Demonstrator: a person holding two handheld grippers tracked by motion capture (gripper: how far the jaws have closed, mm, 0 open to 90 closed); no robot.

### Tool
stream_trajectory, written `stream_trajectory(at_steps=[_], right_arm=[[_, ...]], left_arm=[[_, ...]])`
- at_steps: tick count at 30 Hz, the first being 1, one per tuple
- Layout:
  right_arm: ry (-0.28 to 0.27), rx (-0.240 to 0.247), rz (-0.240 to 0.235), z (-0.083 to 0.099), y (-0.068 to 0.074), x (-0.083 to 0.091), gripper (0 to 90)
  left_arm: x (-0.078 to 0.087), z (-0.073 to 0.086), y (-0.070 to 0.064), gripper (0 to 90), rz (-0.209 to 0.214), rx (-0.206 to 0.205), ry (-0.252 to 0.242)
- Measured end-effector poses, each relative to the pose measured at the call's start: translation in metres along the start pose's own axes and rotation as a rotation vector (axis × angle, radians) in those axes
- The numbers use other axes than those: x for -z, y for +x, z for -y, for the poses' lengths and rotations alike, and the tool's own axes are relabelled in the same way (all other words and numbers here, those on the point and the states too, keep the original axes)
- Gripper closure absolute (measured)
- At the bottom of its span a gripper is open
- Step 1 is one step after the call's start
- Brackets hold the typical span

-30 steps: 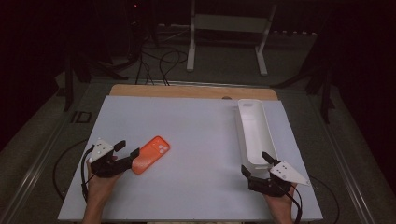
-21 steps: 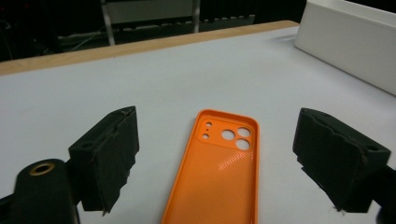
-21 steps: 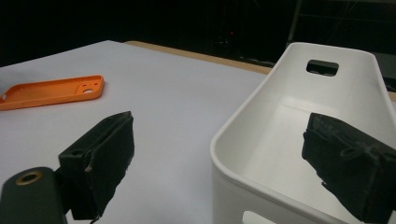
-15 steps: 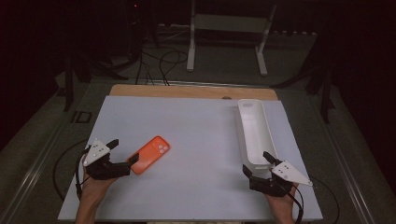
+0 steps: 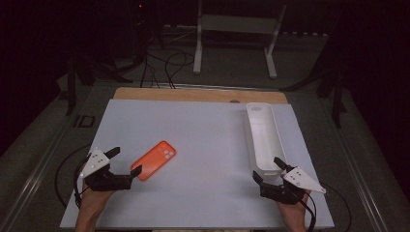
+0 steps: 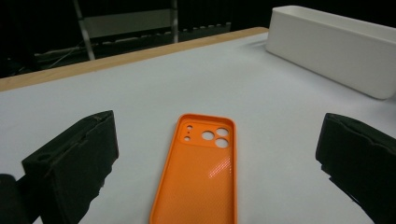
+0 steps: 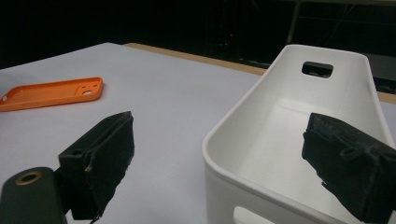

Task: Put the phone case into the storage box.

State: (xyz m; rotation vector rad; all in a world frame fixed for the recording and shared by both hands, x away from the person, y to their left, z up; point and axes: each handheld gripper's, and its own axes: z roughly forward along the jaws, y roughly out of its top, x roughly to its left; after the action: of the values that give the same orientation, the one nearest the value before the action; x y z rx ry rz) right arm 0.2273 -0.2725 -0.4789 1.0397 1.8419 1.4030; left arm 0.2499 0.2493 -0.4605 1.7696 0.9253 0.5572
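The left gripper (image 5: pixel 123 162) has drawn back toward the person over the last second: a moment ago its jaws sat right against the near end of the orange case (image 5: pixel 156 159), and now they stand spread wide with that end just ahead of them, one jaw tip near the case's corner in the high view but, as far as can be told, not pressing it. In the left gripper view the case (image 6: pixel 201 172) lies flat on the white mat (image 6: pixel 140 93), camera cutouts at its far end, running straight out between the two released jaws with clear mat on either side. The case itself seems to lie where it lay before, so the pull-back reads as a re-alignment rather than a lost grasp; the jaws now bracket the case's long sides, which suits a pinch across its width. The right gripper (image 5: pixel 270 170) has hardly moved: it sits open at the near end of the white bin (image 5: pixel 263 135), and in the right gripper view the bin's rounded near wall (image 7: pixel 261 154) comes in between its jaws, neither pad clearly touching it, with the case (image 7: pixel 51 93) well off to its left. Judging from this, the work is at the very start: the case is ungrasped, the bin is empty, and the likely next move is for the left gripper to ease forward and close on the case.
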Motion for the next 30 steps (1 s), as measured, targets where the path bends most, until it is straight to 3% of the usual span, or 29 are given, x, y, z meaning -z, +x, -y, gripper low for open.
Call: stream_trajectory(at_steps=[8, 16, 20, 30], right_arm=[[0.004, 0.002, -0.005, 0.001, 0.001, -0.001, 9.2], [0.004, 0.005, -0.010, -0.001, 0.000, 0.000, 9.2], [0.005, 0.003, -0.009, -0.003, 0.000, 0.000, 9.2], [0.010, 0.003, -0.005, -0.002, -0.002, 0.000, 9.2]], left_arm=[[-0.009, 0.001, -0.002, 0.1, -0.010, -0.016, 0.064], [-0.019, 0.000, 0.000, 0.2, -0.042, -0.026, 0.169], [-0.023, -0.001, 0.005, 0.2, -0.024, -0.010, 0.198], [-0.037, -0.007, 0.003, 0.2, -0.029, -0.067, 0.324]])
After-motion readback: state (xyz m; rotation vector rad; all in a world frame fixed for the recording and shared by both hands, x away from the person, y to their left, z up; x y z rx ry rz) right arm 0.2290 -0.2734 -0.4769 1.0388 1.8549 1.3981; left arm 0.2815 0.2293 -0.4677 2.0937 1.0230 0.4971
